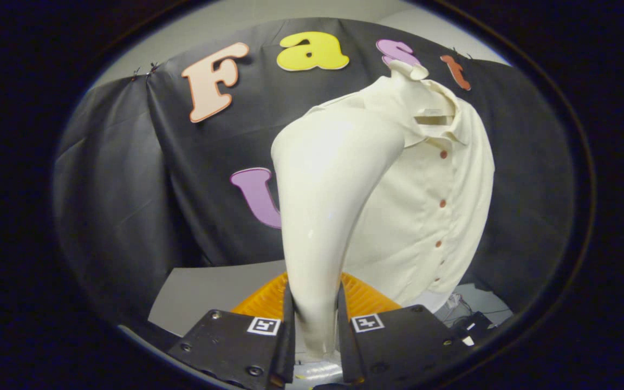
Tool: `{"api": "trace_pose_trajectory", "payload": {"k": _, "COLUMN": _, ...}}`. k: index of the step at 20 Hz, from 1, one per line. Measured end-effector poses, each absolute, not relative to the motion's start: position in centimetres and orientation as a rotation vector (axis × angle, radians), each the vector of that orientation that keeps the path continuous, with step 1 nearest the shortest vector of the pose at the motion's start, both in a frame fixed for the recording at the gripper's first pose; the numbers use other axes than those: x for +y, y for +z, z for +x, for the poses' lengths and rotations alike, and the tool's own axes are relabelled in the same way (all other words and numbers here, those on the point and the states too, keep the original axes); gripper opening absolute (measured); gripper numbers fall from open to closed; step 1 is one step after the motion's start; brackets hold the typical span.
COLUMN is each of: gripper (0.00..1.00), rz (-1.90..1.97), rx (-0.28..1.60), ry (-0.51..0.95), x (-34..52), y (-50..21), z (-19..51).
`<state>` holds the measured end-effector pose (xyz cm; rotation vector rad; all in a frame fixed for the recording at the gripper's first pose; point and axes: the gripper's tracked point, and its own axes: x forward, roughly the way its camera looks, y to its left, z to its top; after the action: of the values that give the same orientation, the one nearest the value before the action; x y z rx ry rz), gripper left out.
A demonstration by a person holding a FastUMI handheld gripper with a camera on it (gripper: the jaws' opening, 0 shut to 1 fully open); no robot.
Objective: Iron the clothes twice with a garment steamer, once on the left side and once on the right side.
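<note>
The steamer [325,216], its handle clenched between both fingers of the gripper [316,330], rises toward twelve o'clock with its head against the shirt [426,206] at one o'clock, so keep the head flat and stroke slowly down one side.

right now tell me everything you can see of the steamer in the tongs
The glossy cream plastic garment steamer is clamped by its narrow handle between both fingers of the tongs. It rises and widens into a smooth rounded head, tilted toward the cream buttoned shirt hanging beyond it. Whether the head touches the fabric cannot be told.
</note>
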<state>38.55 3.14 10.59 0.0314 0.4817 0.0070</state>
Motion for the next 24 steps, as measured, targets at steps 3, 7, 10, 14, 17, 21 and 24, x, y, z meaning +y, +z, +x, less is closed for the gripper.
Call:
{"api": "trace_pose_trajectory", "payload": {"k": 3, "gripper": 0.33, "rz": -0.038, "rx": 0.291, "ry": 0.000, "x": 0.7, "y": 13.4, "z": 40.8}}
{"api": "trace_pose_trajectory", "payload": {"k": 7, "gripper": 0.34, "rz": -0.076, "rx": 0.205, "ry": 0.028, "x": -0.1, "y": 13.2, "z": 43.0}}
{"api": "trace_pose_trajectory", "payload": {"k": 10, "gripper": 0.34, "rz": -0.114, "rx": 0.227, "ry": 0.035, "x": -0.8, "y": 10.9, "z": 44.6}}
{"api": "trace_pose_trajectory", "payload": {"k": 14, "gripper": 0.35, "rz": -0.068, "rx": 0.206, "ry": 0.098, "x": -1.5, "y": 9.6, "z": 45.7}}
{"api": "trace_pose_trajectory", "payload": {"k": 17, "gripper": 0.35, "rz": -0.002, "rx": 0.196, "ry": 0.157, "x": -1.6, "y": 8.6, "z": 45.6}}
{"api": "trace_pose_trajectory", "payload": {"k": 21, "gripper": 0.36, "rz": 0.039, "rx": 0.221, "ry": 0.172, "x": -2.0, "y": 7.2, "z": 45.2}}
{"api": "trace_pose_trajectory", "payload": {"k": 24, "gripper": 0.36, "rz": 0.056, "rx": 0.234, "ry": 0.171, "x": -2.5, "y": 6.0, "z": 44.6}}
